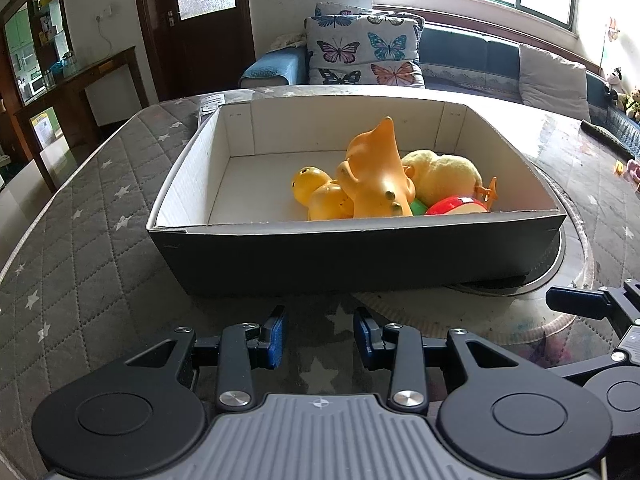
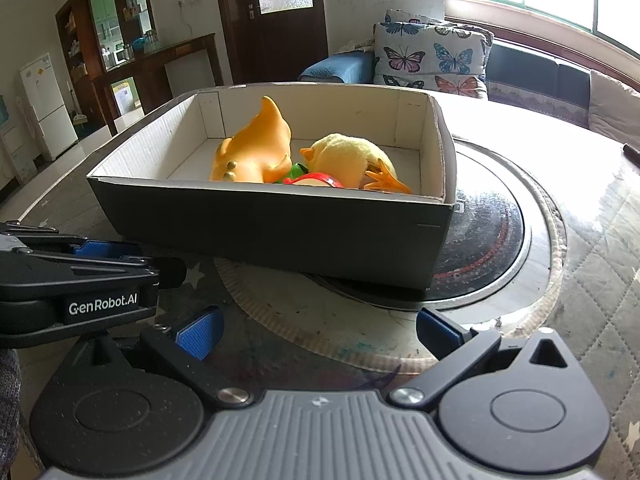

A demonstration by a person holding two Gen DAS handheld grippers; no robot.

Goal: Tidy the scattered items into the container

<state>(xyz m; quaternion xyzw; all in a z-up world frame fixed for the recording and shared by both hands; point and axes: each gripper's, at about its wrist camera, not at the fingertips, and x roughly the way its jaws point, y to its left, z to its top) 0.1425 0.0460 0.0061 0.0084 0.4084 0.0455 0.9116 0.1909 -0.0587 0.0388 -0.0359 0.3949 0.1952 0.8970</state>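
Note:
A black cardboard box (image 1: 360, 252) with a white inside stands on the table, also in the right wrist view (image 2: 260, 224). Inside lie an orange plastic dinosaur (image 1: 376, 172) (image 2: 252, 148), a yellow plush chick (image 1: 444, 176) (image 2: 352, 160), small yellow duck figures (image 1: 320, 196) and a red and green toy (image 1: 456, 206) (image 2: 316, 179). My left gripper (image 1: 320, 336) is open and empty, just short of the box's near wall. My right gripper (image 2: 316, 332) is open wide and empty, to the right of the left one (image 2: 80, 280).
The table has a grey quilted cover with stars (image 1: 80, 216) and a round glass hotplate (image 2: 488, 240) under the box's right end. A remote (image 1: 208, 106) lies behind the box. A sofa with butterfly cushions (image 1: 360, 48) stands beyond the table.

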